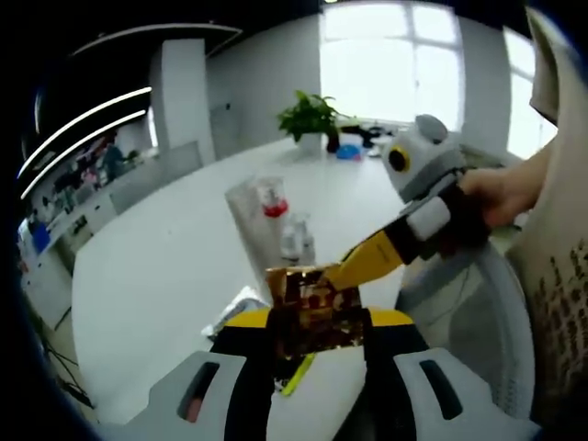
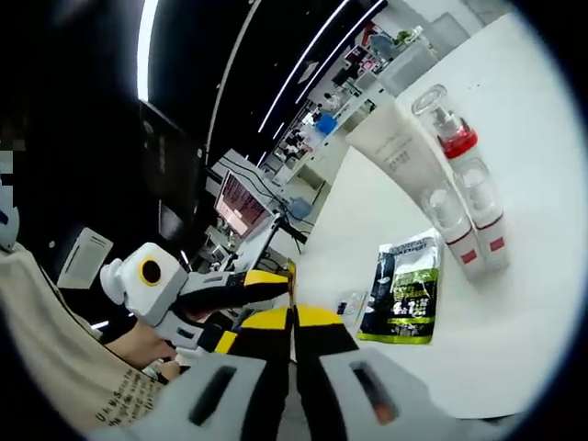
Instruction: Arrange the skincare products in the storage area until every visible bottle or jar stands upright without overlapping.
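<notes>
White table (image 1: 165, 276), gold sachet (image 1: 312, 308) clamped between left hand-held gripper (image 1: 317, 335) jaws, right's together.

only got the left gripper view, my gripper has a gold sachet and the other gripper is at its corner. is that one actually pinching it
observer: In the right gripper view the right gripper has its jaws drawn together, with the thin edge of the gold sachet between them.
operator: whats the packet half hidden behind my gripper
observer: A green and black sachet, lying flat on the table.
operator: how many little bottles
observer: Two small bottles with red labels, side by side next to the white tube.
</notes>
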